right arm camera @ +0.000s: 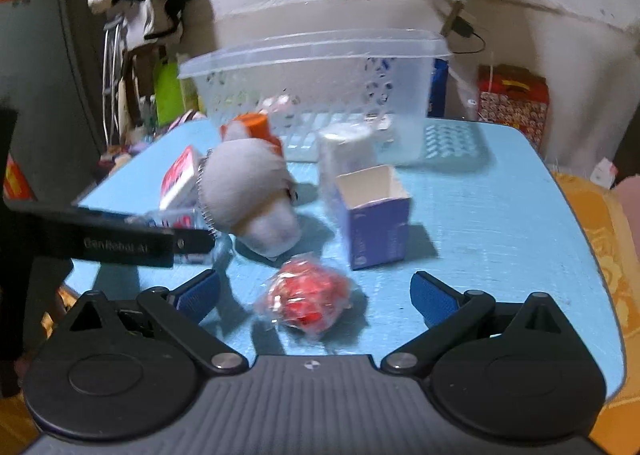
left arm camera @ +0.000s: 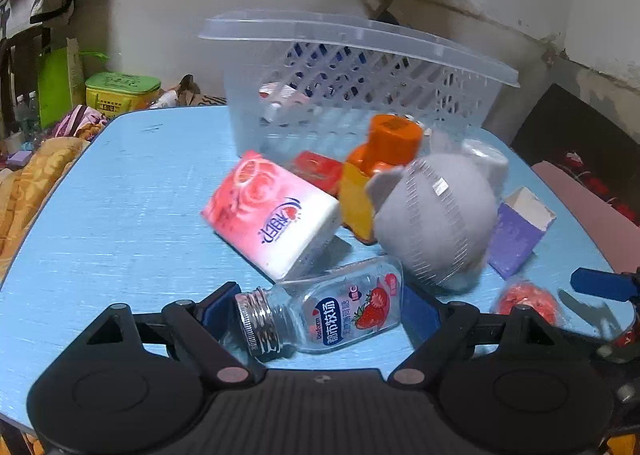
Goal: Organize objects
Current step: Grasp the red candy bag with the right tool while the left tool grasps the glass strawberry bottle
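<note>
A clear glass bottle (left arm camera: 332, 311) with a strawberry label and a bare threaded neck lies on its side on the blue table (left arm camera: 120, 215). My left gripper (left arm camera: 318, 295) has a blue pad against each end of it. A pink tissue pack (left arm camera: 276, 215), an orange-capped yellow bottle (left arm camera: 384, 167), a grey plush toy (left arm camera: 436, 223) and an open purple box (left arm camera: 520, 231) crowd just beyond. My right gripper (right arm camera: 314, 277) stands open, with a red plastic-wrapped item (right arm camera: 308, 299) on the table between its pads, apart from both. A clear plastic basket (right arm camera: 320, 67) stands at the back.
The basket (left arm camera: 360, 95) holds a few small items behind its lattice wall. A white roll (right arm camera: 348, 151) and a small red box (left arm camera: 316, 171) sit near it. The left gripper's black body (right arm camera: 120, 239) reaches in from the left. Orange bedding (right arm camera: 608, 255) borders the table.
</note>
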The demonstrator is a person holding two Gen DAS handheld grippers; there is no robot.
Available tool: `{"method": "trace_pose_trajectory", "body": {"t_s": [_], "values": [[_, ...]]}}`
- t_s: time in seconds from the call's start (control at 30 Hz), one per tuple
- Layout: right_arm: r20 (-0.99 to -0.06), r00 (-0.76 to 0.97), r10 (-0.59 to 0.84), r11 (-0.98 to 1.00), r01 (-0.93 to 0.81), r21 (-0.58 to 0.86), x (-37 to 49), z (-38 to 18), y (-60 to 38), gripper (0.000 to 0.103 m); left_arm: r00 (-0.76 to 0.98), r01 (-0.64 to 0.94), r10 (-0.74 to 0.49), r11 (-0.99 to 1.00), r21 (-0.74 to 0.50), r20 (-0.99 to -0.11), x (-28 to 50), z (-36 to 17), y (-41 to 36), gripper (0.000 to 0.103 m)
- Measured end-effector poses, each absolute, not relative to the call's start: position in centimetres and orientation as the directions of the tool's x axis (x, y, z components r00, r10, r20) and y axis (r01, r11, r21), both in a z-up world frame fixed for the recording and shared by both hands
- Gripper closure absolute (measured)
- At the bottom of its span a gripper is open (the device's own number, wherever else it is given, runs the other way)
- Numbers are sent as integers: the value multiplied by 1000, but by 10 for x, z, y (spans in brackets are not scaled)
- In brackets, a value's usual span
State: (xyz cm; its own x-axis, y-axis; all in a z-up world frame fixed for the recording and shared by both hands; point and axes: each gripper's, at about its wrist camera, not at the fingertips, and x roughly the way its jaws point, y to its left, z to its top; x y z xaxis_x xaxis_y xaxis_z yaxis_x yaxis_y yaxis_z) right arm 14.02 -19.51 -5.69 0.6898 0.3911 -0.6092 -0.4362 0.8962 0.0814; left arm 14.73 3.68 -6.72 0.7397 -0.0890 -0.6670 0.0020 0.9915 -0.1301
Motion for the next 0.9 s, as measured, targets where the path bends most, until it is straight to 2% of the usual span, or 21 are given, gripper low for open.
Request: {"method": "trace_pose_trajectory", "body": {"t_s": [0.17,0.27,0.33,0.43,0.5,0.63,0.9], "values": [[-637,692,339,894,-448,-11,141,-66,-178,12,744,8,-87,993,-121,-662,145,-68,48,15],[-653,681,331,893,-450,-18,144,-69,-176,21,747,21,-86,994,-105,-659,143,-68,51,15],[-651,682,334,893,-450,-12,145,-68,-177,22,745,30,-88,995,-98,-661,140,-68,53,14],[-648,682,338,894,-447,-5,145,-66,-178,34,742,36,-84,996,-85,-665,138,-70,53,14],[-646,684,340,896,-444,2,145,-65,-179,48,741,35,-68,997,-62,-668,137,-71,52,14],[-629,694,352,894,-448,6,141,-61,-182,48,749,36,-59,998,-49,-660,132,-71,51,14],[-575,725,380,887,-463,3,133,-47,-184,49,807,36,-60,998,-53,-587,121,-53,55,15]]}}
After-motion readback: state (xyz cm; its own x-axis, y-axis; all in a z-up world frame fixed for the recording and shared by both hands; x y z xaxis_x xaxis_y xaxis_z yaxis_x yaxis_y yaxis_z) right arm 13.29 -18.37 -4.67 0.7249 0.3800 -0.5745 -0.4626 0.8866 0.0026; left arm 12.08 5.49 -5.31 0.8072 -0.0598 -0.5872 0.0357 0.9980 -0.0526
